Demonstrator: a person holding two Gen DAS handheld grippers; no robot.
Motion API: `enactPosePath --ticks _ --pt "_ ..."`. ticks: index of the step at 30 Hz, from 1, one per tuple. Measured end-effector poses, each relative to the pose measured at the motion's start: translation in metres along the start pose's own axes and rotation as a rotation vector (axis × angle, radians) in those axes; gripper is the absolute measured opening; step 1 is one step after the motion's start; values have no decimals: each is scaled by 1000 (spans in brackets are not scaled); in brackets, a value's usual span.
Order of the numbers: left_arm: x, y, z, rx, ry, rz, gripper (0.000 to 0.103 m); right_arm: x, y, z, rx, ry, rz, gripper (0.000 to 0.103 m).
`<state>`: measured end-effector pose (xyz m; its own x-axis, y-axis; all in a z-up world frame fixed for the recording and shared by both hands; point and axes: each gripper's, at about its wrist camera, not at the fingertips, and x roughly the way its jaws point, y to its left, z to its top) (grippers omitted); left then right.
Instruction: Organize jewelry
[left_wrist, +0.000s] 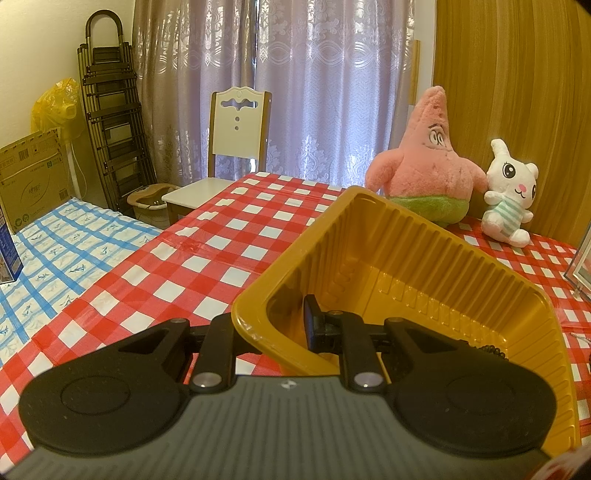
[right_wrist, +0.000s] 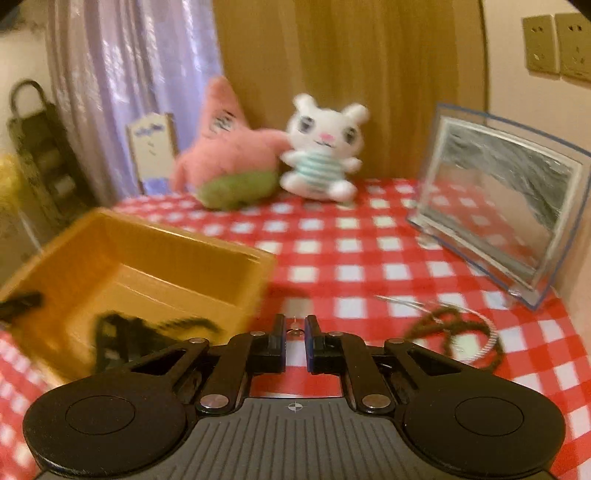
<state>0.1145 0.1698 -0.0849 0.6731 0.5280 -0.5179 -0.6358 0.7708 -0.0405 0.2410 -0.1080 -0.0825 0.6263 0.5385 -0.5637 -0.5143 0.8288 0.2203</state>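
A yellow plastic tray (left_wrist: 424, 258) is tilted up off the red checked tablecloth (left_wrist: 221, 240). My left gripper (left_wrist: 273, 325) is shut on the tray's near corner wall, one finger inside and one outside. A dark beaded piece (left_wrist: 493, 350) lies inside the tray at its right. In the blurred right wrist view the tray (right_wrist: 147, 258) is at the left with dark jewelry (right_wrist: 177, 325) in it. My right gripper (right_wrist: 294, 332) is nearly closed, holding a small thin item that I cannot make out. A brown cord necklace (right_wrist: 454, 328) with a silver chain lies on the cloth to its right.
A pink starfish plush (left_wrist: 424, 158) and a white bunny plush (left_wrist: 509, 192) stand at the back by the wooden wall. A clear picture frame (right_wrist: 498, 206) stands at the right. A white chair (left_wrist: 236, 140), a blue checked table (left_wrist: 55, 251) and boxes are at the left.
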Motion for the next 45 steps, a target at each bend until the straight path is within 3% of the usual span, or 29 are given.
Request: enactPosePath --ticks 5,15,17,21,26,32,45 --pt "0 0 0 1 -1 0 17 2 31 -1 -6 42 93 10" --pt "2 0 1 1 -2 0 17 16 65 -13 -72 82 103 10" --pt "2 0 1 1 -3 0 17 15 67 -12 -70 83 107 13" --pt "2 0 0 3 -5 -2 17 5 67 -10 -48 48 115 40" --pt "2 0 0 2 -3 -1 17 -13 57 -12 -5 29 111 41" --pt "3 -1 -1 2 -3 -1 17 -33 28 -29 66 41 40 41" --pt "2 -1 -1 3 -4 -1 17 -64 -75 -56 245 82 -225 41"
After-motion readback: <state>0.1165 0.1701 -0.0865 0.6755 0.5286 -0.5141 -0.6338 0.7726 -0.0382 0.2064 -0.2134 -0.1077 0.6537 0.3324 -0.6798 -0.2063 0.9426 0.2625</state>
